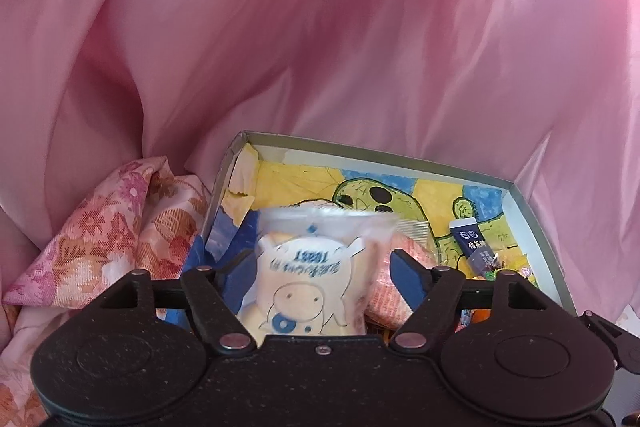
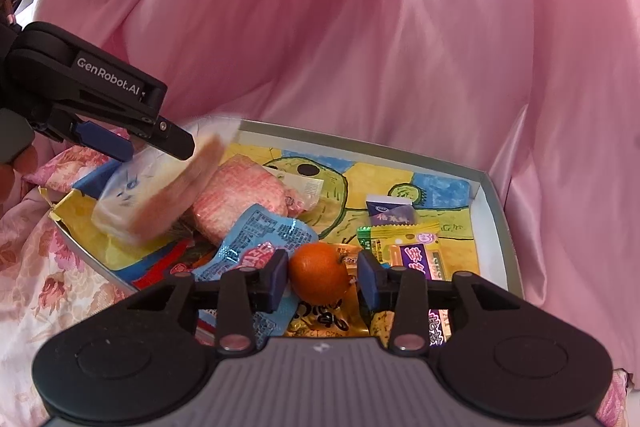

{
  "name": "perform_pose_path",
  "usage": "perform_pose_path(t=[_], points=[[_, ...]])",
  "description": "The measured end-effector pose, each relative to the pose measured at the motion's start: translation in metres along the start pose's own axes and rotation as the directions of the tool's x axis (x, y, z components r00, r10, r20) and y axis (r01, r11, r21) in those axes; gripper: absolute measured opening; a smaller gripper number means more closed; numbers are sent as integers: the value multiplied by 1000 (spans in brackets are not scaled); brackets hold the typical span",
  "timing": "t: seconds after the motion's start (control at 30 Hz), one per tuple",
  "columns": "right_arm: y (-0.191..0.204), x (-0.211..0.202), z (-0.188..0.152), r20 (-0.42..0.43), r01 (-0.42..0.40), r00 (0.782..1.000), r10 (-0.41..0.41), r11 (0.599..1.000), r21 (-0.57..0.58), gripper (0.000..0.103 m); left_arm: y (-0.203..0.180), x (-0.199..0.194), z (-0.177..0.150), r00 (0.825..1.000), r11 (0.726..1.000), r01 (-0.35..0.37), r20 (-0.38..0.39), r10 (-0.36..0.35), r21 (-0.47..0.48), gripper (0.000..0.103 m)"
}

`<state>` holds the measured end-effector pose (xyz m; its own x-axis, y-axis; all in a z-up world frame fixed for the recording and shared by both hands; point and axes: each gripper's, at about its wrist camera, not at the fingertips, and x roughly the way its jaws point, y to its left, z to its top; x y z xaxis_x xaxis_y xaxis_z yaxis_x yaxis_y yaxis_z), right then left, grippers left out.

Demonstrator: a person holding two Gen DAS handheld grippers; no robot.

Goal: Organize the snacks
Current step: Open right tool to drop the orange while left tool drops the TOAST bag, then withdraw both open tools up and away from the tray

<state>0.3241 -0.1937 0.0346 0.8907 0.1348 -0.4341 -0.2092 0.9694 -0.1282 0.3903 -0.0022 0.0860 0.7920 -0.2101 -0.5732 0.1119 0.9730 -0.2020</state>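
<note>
Snacks lie in a shallow box (image 2: 494, 215) with a painted floor, on pink cloth (image 2: 360, 27). Left tongs (image 1: 320, 267) stand apart at the box's left end; a toast packet (image 1: 316, 275) sits between the pads, blurred, not pressed. Right tongs (image 2: 323, 277) are apart at the near edge, an orange (image 2: 318, 273) between the pads, small gaps either side. Pink packet (image 2: 240, 195) and blue packet (image 2: 264, 231) lie between.
</note>
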Motion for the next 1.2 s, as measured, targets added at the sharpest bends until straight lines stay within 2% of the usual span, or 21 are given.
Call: perform_pose_path(t=[0.17,0.3,0.63,0.83,1.2], points=[[-2,-3,1,10,7,1000,-8,1000,9,56,-3,-7,-5,999,1000,-11,36,11,12,87],[-5,-10,3,43,23,999,-25,999,31,70,-2,-16,-9,995,999,-39,87,39,-5,94],[-14,-43,14,121,35,992,-46,995,96,95,-11,-51,-14,981,998,-54,185,51,13,98],[-14,-68,20,169,34,984,-54,993,115,102,-17,-80,-20,964,997,-77,257,67,30,100],[-14,-108,25,226,25,972,-64,985,168,103,-21,-124,-36,943,997,-80,326,71,16,102]])
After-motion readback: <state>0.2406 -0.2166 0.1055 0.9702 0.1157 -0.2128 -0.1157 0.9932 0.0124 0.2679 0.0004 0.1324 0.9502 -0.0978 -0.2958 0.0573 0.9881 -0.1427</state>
